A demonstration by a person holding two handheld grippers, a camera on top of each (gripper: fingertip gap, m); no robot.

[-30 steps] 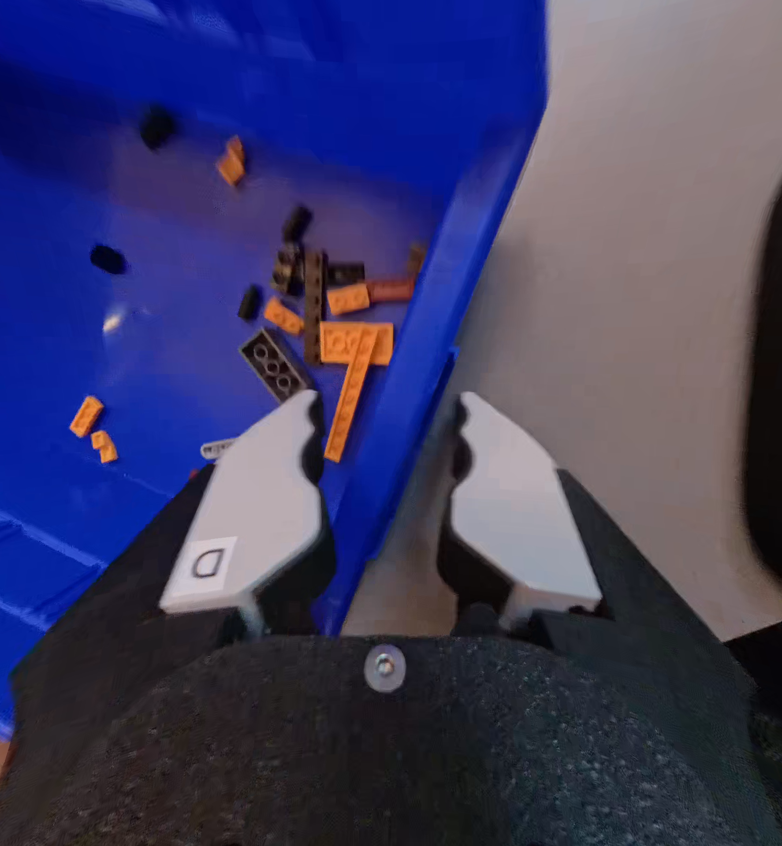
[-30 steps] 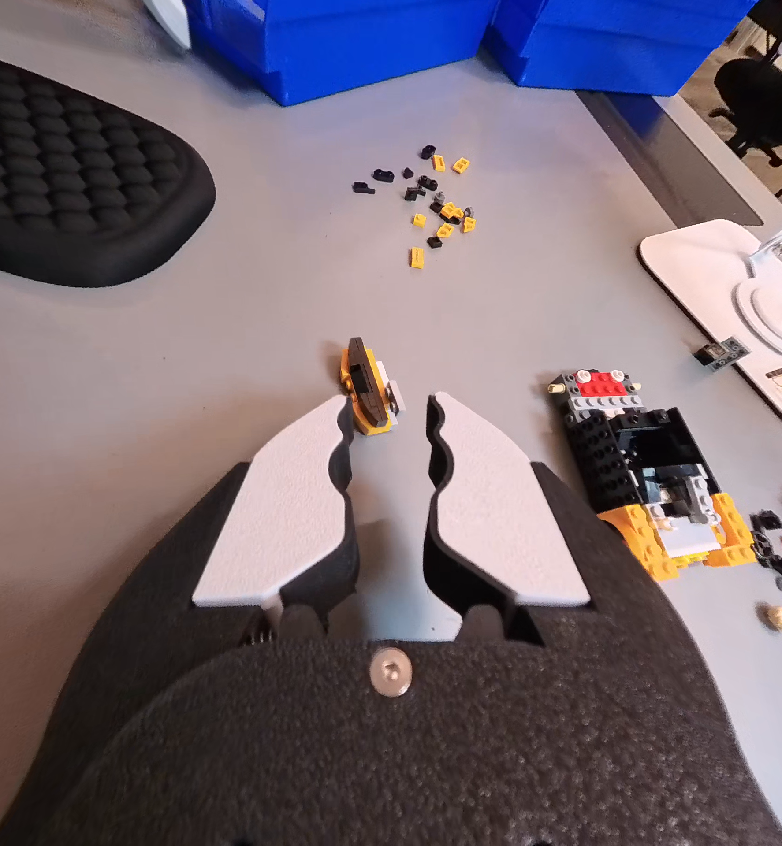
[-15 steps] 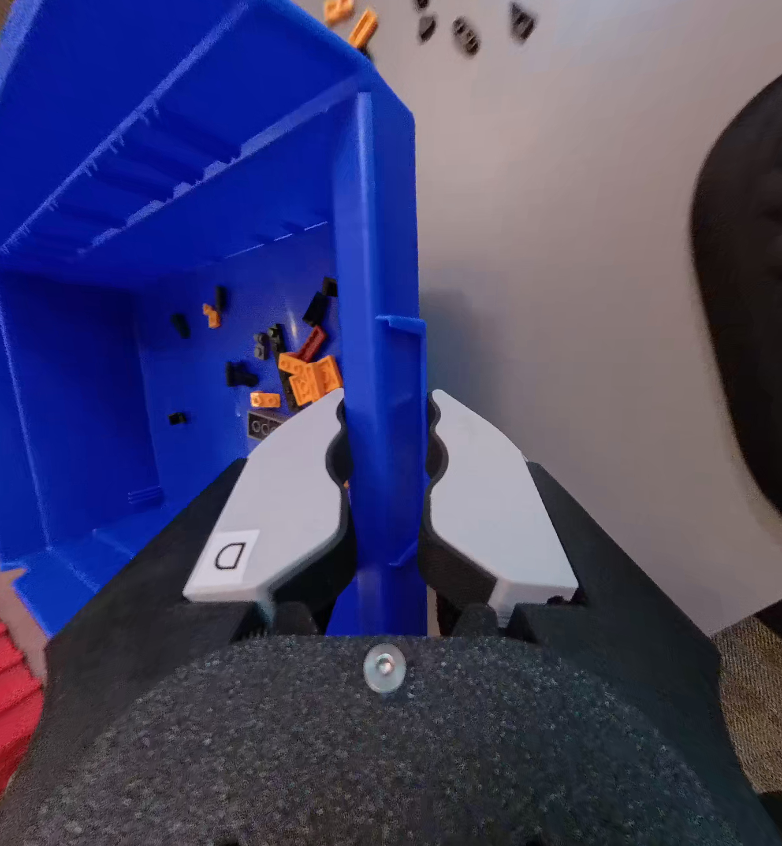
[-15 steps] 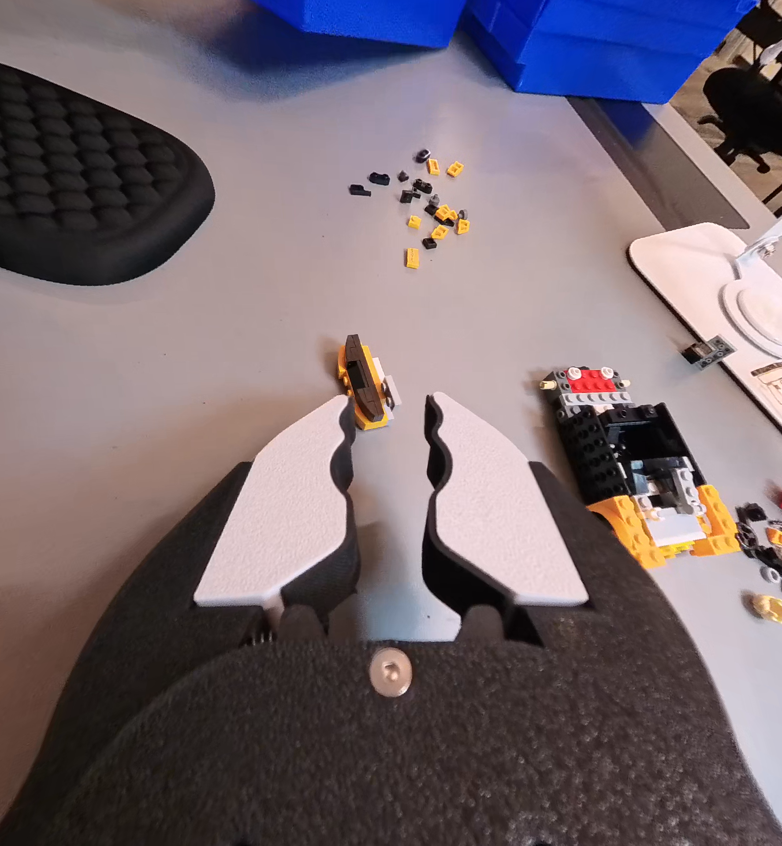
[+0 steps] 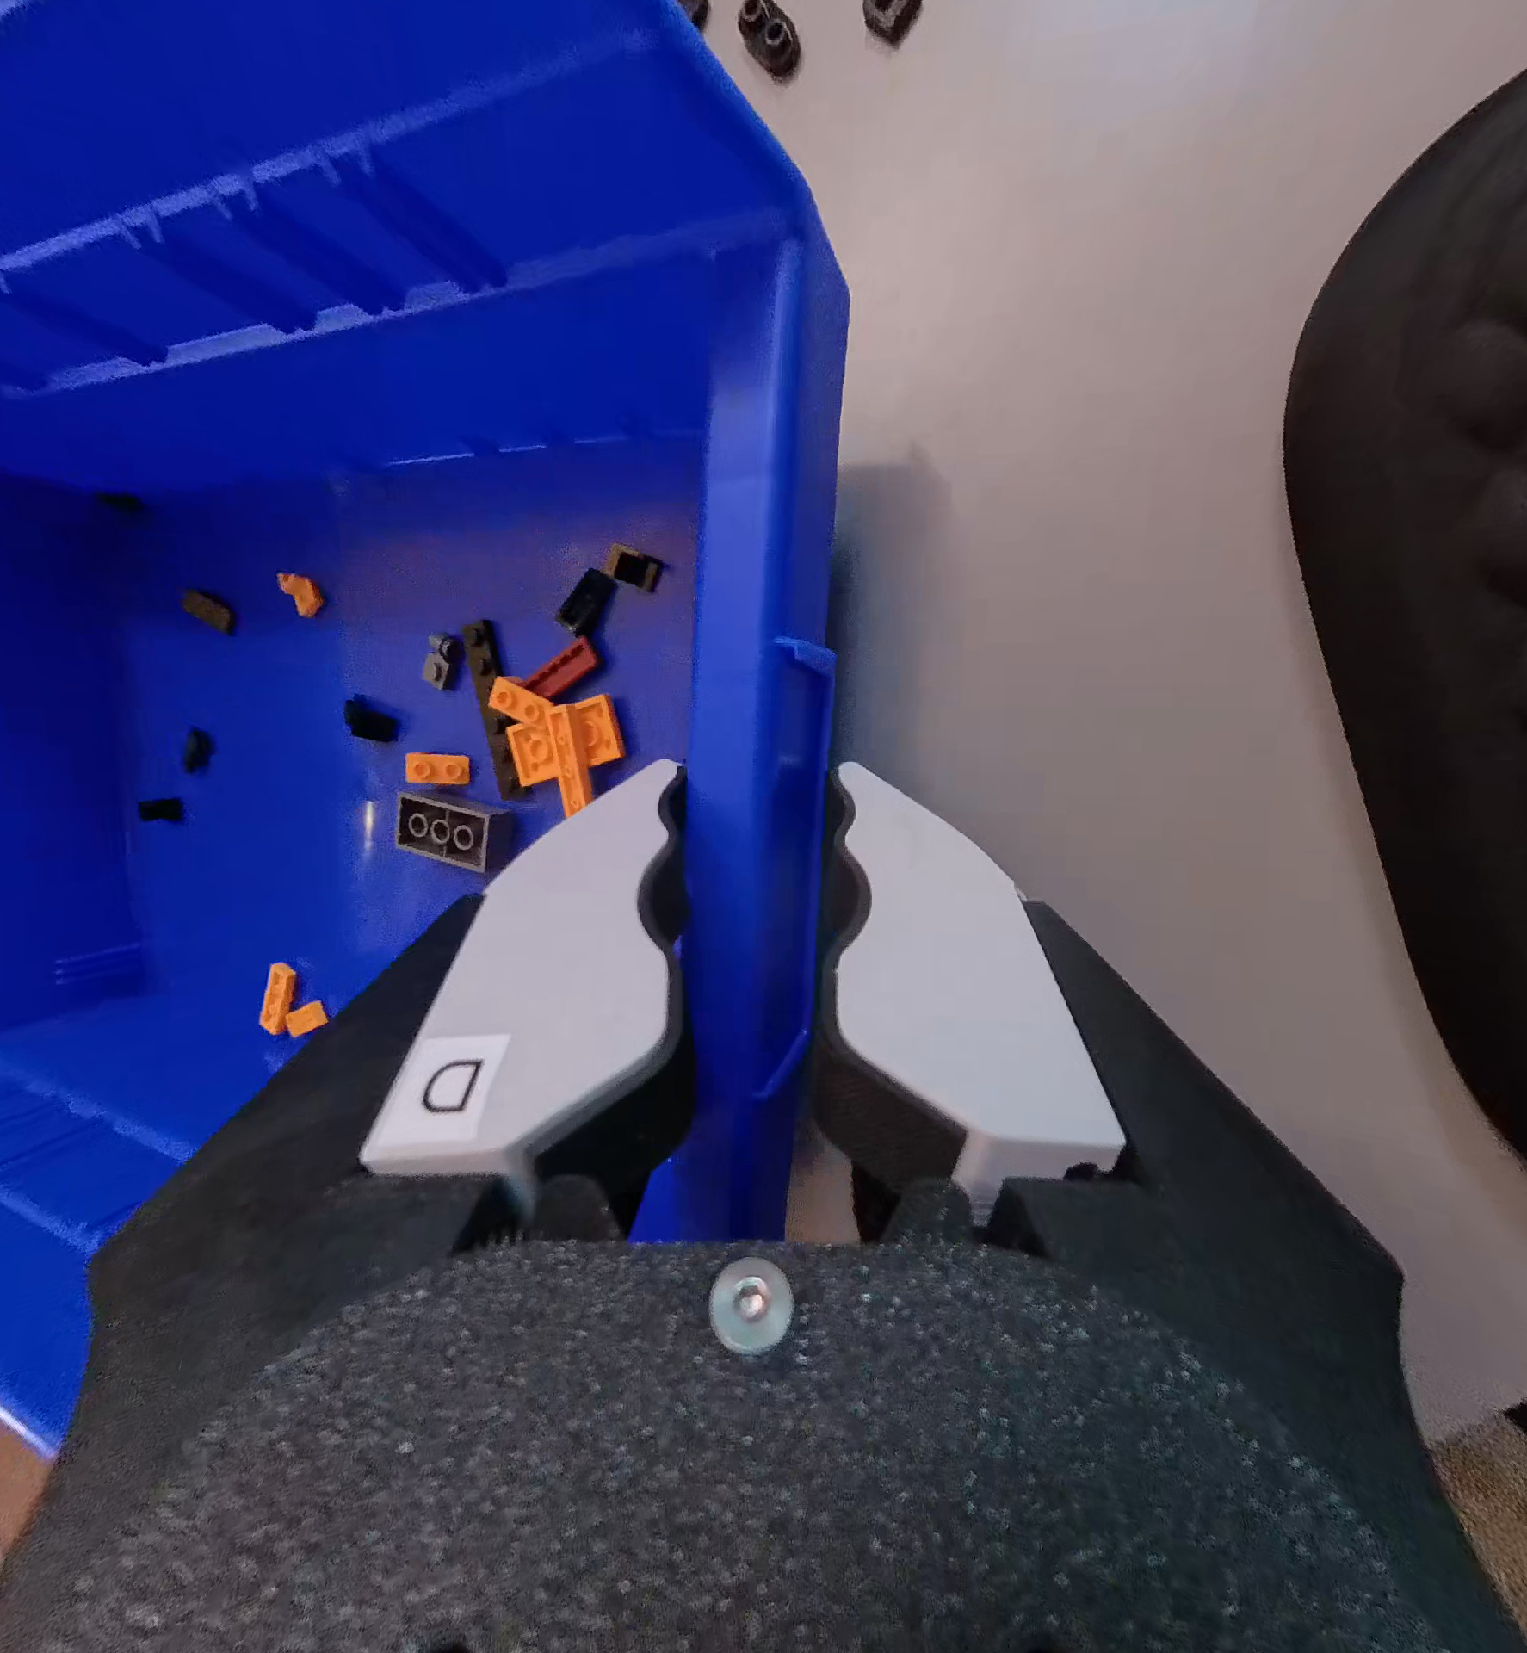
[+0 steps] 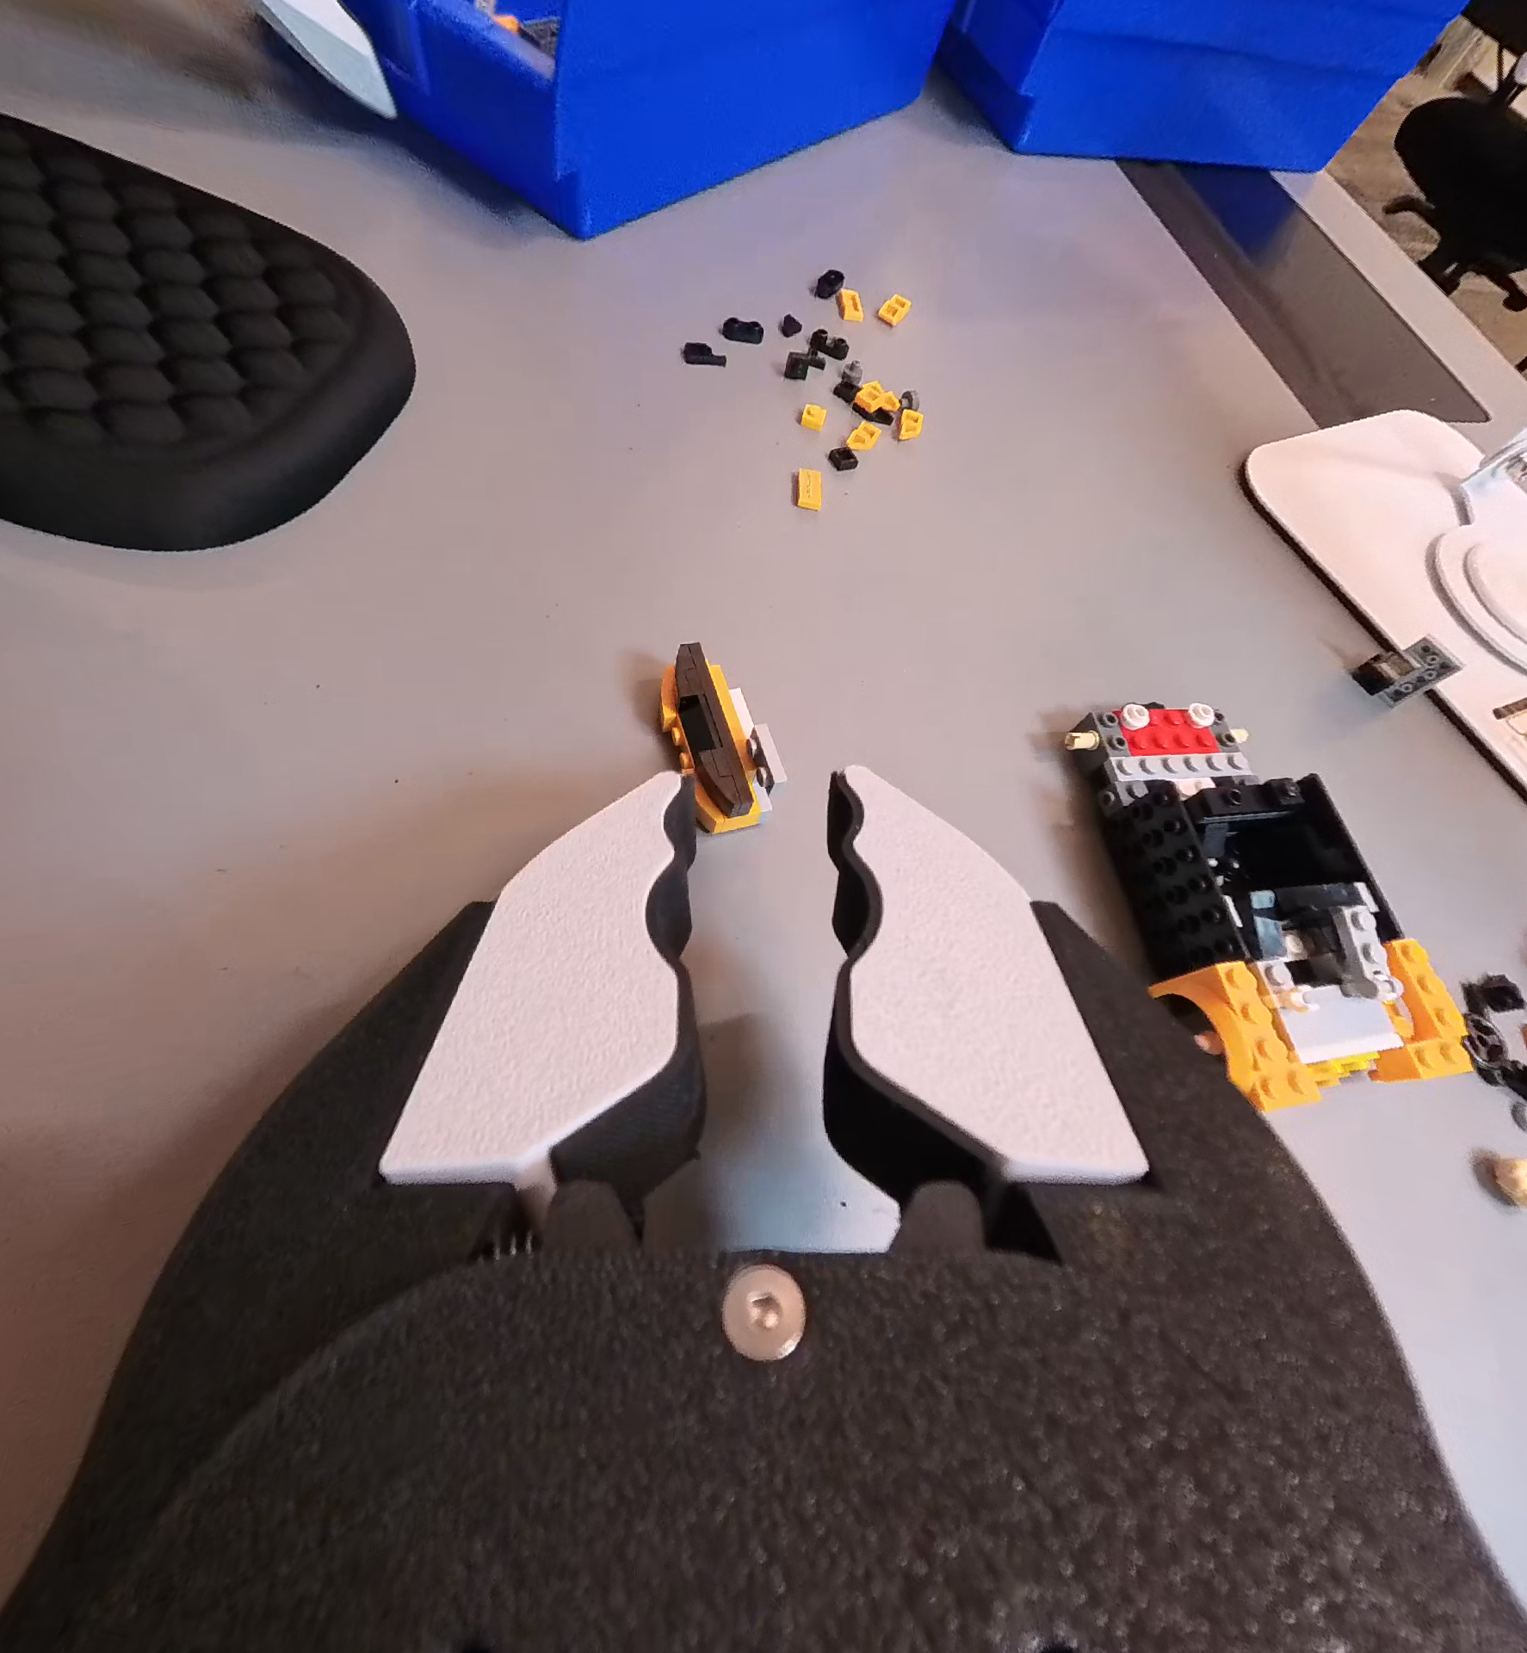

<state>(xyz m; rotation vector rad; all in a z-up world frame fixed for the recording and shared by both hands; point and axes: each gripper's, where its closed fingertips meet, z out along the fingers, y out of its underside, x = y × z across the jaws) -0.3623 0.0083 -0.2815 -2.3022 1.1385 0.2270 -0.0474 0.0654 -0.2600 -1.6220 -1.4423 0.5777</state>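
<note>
Your left gripper clamps the rigid side wall of the blue plastic bin, both ribbed black pads pressed to it; keep the squeeze square on the smooth wall so the tilted bin cannot pivot and spill its loose orange and black bricks. Your right gripper hangs open and empty over the matte grey table, just beside a small studded yellow-and-black brick piece.

Soft, even indoor light; wide-angle bending at edges (far corners slightly blurred), faint shadows under objects.
</note>
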